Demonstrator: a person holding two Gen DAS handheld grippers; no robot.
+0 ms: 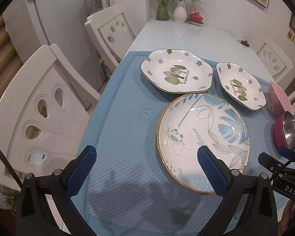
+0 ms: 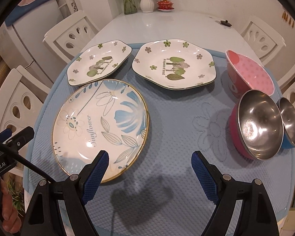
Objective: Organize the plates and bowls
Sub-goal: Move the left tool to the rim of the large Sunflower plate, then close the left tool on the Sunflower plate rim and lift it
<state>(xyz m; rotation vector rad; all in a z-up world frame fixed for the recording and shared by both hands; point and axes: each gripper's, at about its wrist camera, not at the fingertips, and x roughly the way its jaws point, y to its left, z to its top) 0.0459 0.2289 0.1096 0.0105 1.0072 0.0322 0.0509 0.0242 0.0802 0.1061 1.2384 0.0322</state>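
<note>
Blue mat (image 2: 167, 118) still looks unsorted: sunflower plate (image 2: 100, 125) near left, two forest plates (image 2: 174, 66) far, bowls (image 2: 259, 123) clustered right. Your left gripper (image 1: 147, 169) and right gripper (image 2: 149, 175) hover spread wide, holding nothing, so basically everything's left.

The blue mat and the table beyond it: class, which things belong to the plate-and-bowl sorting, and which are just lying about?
Belong to the job:
round sunflower plate
two hexagonal forest plates
pink dotted bowl
two steel-lined bowls

Just lying about:
glass vase
white vase
red lidded cup
small black lid
</note>
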